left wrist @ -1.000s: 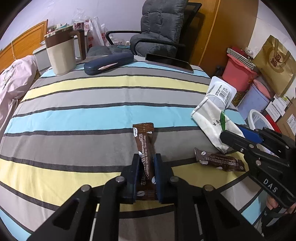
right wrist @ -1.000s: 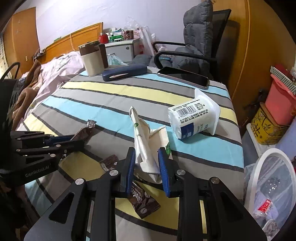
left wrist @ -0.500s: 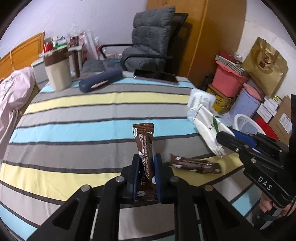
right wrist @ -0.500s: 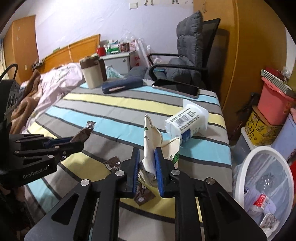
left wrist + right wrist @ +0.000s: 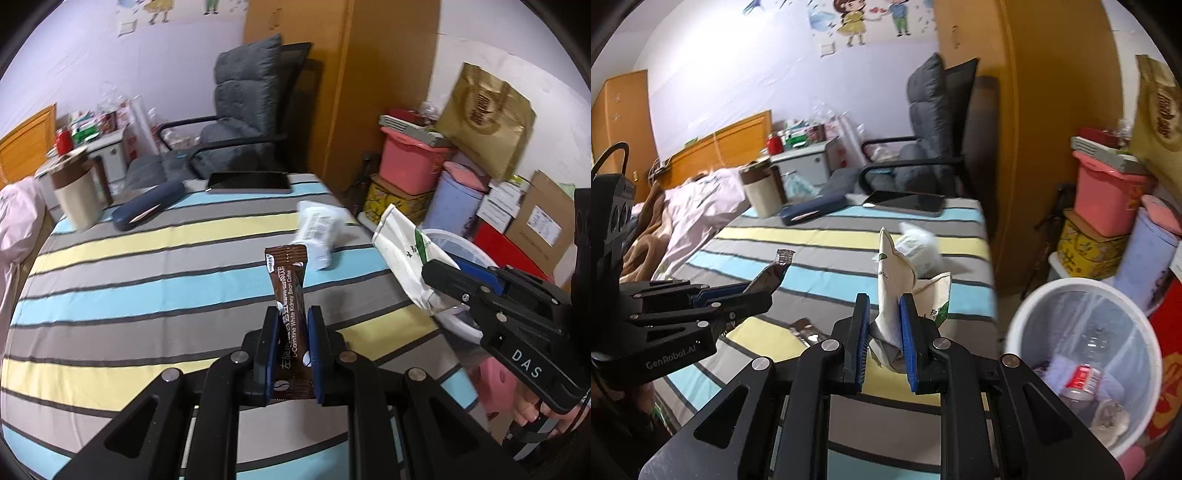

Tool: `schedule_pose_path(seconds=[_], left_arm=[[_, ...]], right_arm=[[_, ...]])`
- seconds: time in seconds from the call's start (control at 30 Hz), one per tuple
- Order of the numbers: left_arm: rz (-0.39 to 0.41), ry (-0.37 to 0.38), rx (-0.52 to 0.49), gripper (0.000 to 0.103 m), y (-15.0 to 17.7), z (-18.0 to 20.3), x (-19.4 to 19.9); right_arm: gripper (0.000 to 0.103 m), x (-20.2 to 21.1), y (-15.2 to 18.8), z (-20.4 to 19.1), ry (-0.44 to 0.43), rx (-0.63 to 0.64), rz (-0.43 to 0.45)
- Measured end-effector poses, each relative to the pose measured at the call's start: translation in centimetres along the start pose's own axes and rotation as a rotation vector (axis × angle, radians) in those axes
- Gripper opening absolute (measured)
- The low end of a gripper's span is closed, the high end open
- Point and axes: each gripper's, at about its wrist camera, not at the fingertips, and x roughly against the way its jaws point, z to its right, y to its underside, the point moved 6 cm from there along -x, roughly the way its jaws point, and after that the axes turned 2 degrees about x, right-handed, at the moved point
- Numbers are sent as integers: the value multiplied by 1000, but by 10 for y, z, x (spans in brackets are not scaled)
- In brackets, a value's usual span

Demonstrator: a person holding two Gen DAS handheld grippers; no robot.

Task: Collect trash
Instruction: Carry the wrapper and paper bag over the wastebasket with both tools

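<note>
Since a second ago both tongs have lifted their catches off the striped table (image 5: 147, 266), so 2 pieces are ready for binning. The left gripper (image 5: 291, 343) pinches the brown sachet (image 5: 290, 291); the right gripper (image 5: 882, 332), tilted downward, has just clamped the white paper bag (image 5: 892, 280). The white bin (image 5: 1034, 306) sits right of it, and the yogurt cup (image 5: 919, 247) lies beyond.

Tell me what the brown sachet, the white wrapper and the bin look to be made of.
Brown sachet: glossy printed plastic film, probably; it stands stiff with a crimped end. White wrapper: matte paper, likely; it creases sharply. Bin: smooth white plastic, lined with a clear bag.
</note>
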Motion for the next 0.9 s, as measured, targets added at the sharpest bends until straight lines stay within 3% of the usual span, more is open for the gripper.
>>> schedule_pose_path(seconds=[0.5,0.9], left_arm=[[11,111,-138,16,-18,98,-14],[-32,210,-210,16,-21,172,-45]], right_arm=[[19,45,12,74,139,-102,52],[19,60,34,136,241,-200,17]])
